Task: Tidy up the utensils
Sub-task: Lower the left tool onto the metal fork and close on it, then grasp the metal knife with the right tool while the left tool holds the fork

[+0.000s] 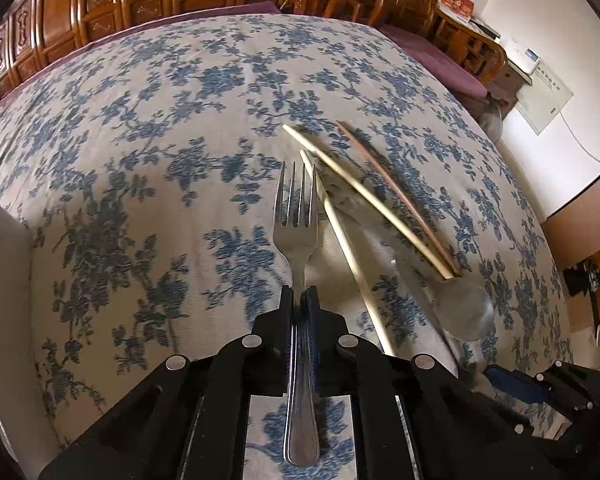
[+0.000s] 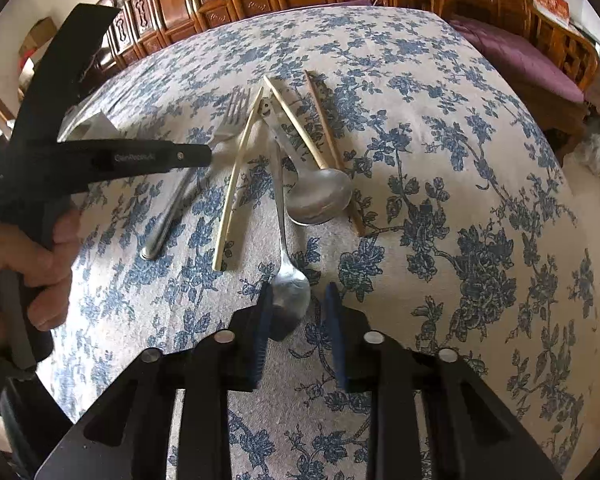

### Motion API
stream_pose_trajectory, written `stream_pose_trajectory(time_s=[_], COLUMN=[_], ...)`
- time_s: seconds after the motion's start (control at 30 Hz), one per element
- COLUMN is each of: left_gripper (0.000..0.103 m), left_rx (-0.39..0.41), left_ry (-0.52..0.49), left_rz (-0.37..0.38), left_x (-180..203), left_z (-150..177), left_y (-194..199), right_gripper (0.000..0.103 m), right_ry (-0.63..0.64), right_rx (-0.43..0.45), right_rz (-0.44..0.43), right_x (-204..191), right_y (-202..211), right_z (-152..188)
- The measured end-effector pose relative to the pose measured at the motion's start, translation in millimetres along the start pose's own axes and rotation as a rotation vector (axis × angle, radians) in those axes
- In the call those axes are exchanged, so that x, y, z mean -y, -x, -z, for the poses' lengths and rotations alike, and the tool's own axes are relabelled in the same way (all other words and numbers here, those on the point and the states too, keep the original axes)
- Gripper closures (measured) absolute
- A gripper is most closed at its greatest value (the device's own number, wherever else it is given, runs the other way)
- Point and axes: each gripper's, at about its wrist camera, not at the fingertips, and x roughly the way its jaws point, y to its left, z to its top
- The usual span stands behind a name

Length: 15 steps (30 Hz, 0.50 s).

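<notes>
Fork [image 1: 295, 236] pinched at its neck in our left gripper [image 1: 299, 300], tines forward over the cloth [image 1: 140, 128]. Small spoon [image 2: 290, 294] lies bowl-first between our right gripper's [image 2: 296, 300] spread fingers. Chopsticks [image 2: 236, 184] and big spoon [image 2: 318, 196] just beyond.

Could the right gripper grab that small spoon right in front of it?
Probably yes. The right gripper is open, its fingers either side of the small spoon bowl, nothing between. The left gripper is shut on the fork, off to the side.
</notes>
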Motion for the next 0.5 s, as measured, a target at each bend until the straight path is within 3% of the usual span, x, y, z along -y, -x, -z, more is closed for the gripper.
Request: stream_pose_trajectory(time_s=[0.1,0.23,0.5], left_gripper=[0.097,0.097,0.097], left_rx=[0.007,0.016,0.047], left_ry=[0.011,0.023,0.046], left_rz=[-0.006,-0.008,-0.019], left_x=[-7.0,-17.2,-40.6], left_z=[2.7,8.5,19.6], left_y=[2.6,7.6,35.1], right_gripper=[0.091,0.098,0.102], right_ry=[0.019,0.036,0.045], right_rx=[-0.004,0.01,0.033], right_rz=[0.023,0.005,0.026], right_x=[-3.2,-6.9,-17.9], right_y=[0.0,5.6,18.2], right_z=[1.3,2.7,0.3])
